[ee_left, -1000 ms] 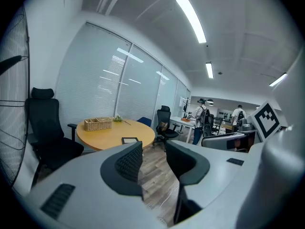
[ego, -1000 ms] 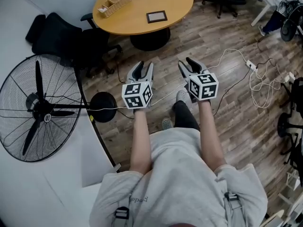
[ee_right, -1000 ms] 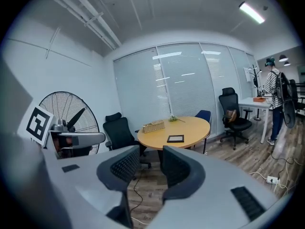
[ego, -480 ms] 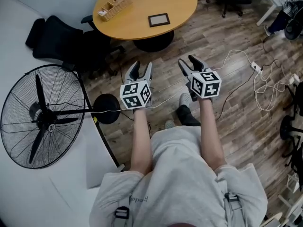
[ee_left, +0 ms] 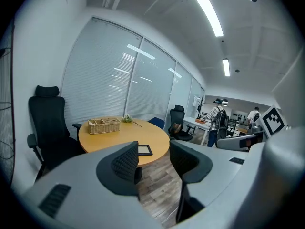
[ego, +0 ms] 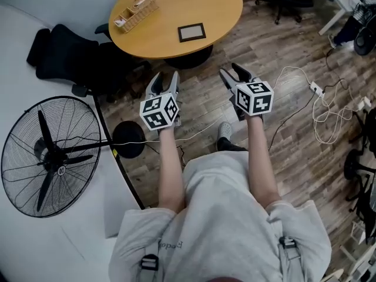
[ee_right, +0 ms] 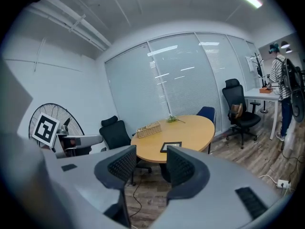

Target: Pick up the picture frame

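Jaws on both tools stand wide apart, nothing btwn the pads; they've just been opening. We see the L gripper [ego: 165, 78] and R gripper [ego: 230, 71] held out side by side in front of the person's body, over the wood floor [ego: 276, 51]. Both are short of the table and touch nothing. In the L gripper view the gap btwn the jaws shows only floor and table edge; the R gripper view gives much the same.

The picture frame [ego: 192, 32] lies flat on the round wooden table [ego: 217, 4]: dark border, pale middle. It sits near the table edge on our side, well apart from both grippers. In the head view it's above and roughly btwn the two. In the L gripper view it shows just past the tip of the left-hand jaw; in the R gripper view it peeks over the right-hand jaw.

Other bits: a wicker basket [ego: 134, 12] on the table's far left, well apart from the frame, w/ a green sprig [ee_left: 127, 119] at the far edge. A black office chair [ego: 64, 54] stands left of the table. A big standing fan [ego: 50, 157] is at left. White cables [ego: 320, 107] trail on the floor at right.
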The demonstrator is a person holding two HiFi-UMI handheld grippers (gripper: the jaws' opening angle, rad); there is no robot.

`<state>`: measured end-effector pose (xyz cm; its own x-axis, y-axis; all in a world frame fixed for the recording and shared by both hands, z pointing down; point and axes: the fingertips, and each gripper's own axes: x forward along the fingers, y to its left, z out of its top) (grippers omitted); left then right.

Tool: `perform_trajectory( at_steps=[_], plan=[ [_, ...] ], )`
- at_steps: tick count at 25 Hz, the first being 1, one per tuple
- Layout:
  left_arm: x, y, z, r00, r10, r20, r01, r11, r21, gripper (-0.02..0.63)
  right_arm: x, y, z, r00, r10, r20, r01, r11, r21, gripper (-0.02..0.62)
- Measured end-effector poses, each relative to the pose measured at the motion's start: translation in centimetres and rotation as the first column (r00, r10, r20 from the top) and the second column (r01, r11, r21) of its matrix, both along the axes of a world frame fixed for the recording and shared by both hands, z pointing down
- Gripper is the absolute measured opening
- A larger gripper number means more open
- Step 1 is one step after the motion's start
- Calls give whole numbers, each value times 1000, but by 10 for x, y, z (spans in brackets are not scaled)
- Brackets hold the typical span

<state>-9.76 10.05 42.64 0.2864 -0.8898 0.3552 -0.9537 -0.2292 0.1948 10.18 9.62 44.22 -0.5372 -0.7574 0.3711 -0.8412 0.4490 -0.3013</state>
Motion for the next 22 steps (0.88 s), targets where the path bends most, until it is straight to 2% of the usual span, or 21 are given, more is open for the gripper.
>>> perform_trajectory(
  at_steps=[7,12,17,22],
  plan=[
    [5,-42,-9,998,-61,21,61,998,20,219,24,-56,-8,997,-8,79,7,1000,16,199],
    [6,-61,-4,994,-103,32,103,995,0,219,32,-77,-3,996,-47,81,46,999,10,199],
    [4,-61,8,987,-154,47,155,988,-25,218,48,-92,11,994,-55,97,57,998,-21,199],
    [-22,-55,17,973,-217,74,221,974,-44,218,40,-98,28,991,-71,116,78,995,-59,199]
  ],
)
